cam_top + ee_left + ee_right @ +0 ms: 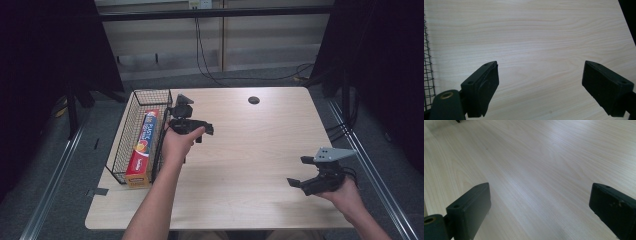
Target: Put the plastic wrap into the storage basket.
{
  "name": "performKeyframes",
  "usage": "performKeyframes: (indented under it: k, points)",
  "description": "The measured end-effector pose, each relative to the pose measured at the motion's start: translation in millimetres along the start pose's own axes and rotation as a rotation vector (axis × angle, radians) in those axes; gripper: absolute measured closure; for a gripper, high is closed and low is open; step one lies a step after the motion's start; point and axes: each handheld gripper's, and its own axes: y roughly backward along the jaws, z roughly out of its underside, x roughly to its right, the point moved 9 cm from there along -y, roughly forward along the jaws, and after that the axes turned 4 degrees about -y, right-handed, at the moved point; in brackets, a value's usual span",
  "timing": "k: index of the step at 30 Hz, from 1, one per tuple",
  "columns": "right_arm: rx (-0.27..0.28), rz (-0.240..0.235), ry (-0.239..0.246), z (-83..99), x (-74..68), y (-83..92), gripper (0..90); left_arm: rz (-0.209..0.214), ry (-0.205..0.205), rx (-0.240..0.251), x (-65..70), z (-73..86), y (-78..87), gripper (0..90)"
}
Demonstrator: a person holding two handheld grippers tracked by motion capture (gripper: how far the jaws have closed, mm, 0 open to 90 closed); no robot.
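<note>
Your left gripper (540, 85) has its jaws spread wide with only bare wood between them; it hangs just beside the wire basket (131, 131), on the side facing the table's middle. The plastic wrap box (143, 148) lies lengthwise inside that basket, touching neither gripper. Your right gripper (540, 210) is also spread and empty, well apart from the basket, near the table (250, 150) edge closest to you.

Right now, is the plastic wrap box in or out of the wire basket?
In. The plastic wrap box lies flat inside the wire basket, its near end at the basket's front edge.
</note>
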Motion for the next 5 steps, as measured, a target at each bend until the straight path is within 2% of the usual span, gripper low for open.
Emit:
performKeyframes:
  k: [5]
  points:
    - [0.002,0.004,0.005,0.3,0.5,-0.1,3.8,0.01,-0.019,0.007,5.5,1.9,-3.3,12.5]
